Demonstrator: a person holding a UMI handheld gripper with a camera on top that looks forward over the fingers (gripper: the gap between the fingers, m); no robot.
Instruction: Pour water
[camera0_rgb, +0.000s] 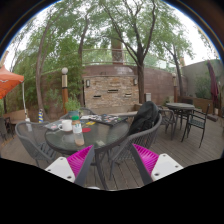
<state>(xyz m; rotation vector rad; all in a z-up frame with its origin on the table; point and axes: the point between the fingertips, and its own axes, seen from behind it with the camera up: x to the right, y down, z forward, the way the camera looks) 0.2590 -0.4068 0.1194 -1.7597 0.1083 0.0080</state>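
A clear bottle with a green label (76, 131) stands on a round glass patio table (100, 133), well beyond my fingers and to the left. A white cup (66, 125) sits just left of the bottle. My gripper (112, 160) is open, its magenta pads (80, 159) wide apart with nothing between them, only the deck and a chair showing in the gap.
Grey metal chairs (128, 140) ring the table; one stands just ahead of my fingers. A dark bag (146, 118) rests on a chair at the right. A second table with chairs (184, 112) stands farther right. Wooden decking (190, 148), a stone fireplace (110, 90) and trees lie behind.
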